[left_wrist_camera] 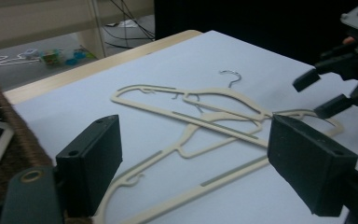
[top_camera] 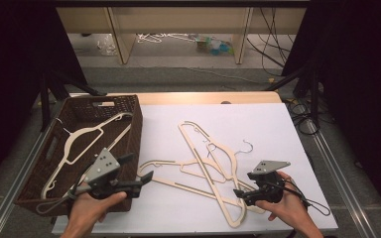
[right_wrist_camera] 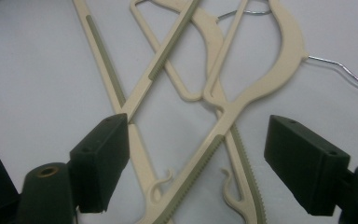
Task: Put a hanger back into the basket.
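Note:
Cream plastic hangers [top_camera: 198, 148] with metal hooks lie crossed in a loose pile on the white sheet in the middle of the table. One more cream hanger [top_camera: 84, 136] lies inside the brown wicker basket [top_camera: 135, 126] at the left. My left gripper [top_camera: 138, 167] hovers open by the basket's near right corner, pointing at the pile; its own view shows the hangers [left_wrist_camera: 200, 116] ahead between its jaws [left_wrist_camera: 196, 158]. My right gripper [top_camera: 244, 184] is open just above the pile's near right end, with the crossed hanger arms [right_wrist_camera: 223, 116] below its jaws [right_wrist_camera: 209, 158].
The white sheet [top_camera: 258, 124] covers a wooden table whose bare edge [top_camera: 203, 97] shows at the back. Metal rails run along both sides. Cables [top_camera: 302, 116] and dark stands sit beyond the right side. The right gripper [left_wrist_camera: 324, 91] appears far off in the left gripper view.

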Demonstrator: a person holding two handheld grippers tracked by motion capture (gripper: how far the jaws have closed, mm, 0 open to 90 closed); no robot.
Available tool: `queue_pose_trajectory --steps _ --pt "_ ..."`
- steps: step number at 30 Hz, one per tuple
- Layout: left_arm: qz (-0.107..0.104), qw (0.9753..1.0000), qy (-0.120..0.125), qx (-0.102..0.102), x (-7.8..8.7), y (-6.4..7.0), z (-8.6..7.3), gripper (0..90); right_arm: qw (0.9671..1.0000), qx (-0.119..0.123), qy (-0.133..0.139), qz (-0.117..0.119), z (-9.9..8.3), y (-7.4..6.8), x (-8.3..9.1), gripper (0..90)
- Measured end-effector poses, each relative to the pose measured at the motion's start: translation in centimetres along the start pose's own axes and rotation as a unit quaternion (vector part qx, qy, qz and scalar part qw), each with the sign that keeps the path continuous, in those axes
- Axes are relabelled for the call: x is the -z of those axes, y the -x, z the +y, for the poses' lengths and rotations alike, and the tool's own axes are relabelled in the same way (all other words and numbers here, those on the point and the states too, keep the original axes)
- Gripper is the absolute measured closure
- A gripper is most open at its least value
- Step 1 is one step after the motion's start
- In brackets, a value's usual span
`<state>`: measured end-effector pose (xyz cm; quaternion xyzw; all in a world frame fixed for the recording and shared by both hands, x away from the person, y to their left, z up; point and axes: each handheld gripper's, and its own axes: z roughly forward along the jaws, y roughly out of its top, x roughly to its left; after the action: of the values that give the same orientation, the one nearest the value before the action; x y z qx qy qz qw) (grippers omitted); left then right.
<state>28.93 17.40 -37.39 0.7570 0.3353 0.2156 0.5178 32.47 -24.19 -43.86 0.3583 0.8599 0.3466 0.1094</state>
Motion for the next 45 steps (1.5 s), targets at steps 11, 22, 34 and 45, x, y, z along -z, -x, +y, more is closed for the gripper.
queue_pose_trajectory --steps 11,22,34,45 --pt "-0.026 0.9994 0.004 -0.022 -2.0 3.2 -2.8 17.1 1.0000 0.004 0.009 -0.002 0.0 -0.1 -0.2 18.3" --pt "-0.030 0.9989 -0.012 -0.035 -2.5 3.8 -4.7 17.2 0.9998 0.000 -0.020 -0.002 -0.4 -0.3 -0.8 25.1" --pt "-0.041 0.9982 -0.024 -0.035 -2.7 4.1 -5.3 17.5 0.9948 -0.056 -0.085 -0.007 -0.4 0.2 -3.0 46.9" --pt "-0.053 0.9967 -0.034 -0.052 -3.1 4.6 -5.5 18.3 0.9926 -0.051 -0.110 -0.008 0.3 -0.3 -4.2 56.1"
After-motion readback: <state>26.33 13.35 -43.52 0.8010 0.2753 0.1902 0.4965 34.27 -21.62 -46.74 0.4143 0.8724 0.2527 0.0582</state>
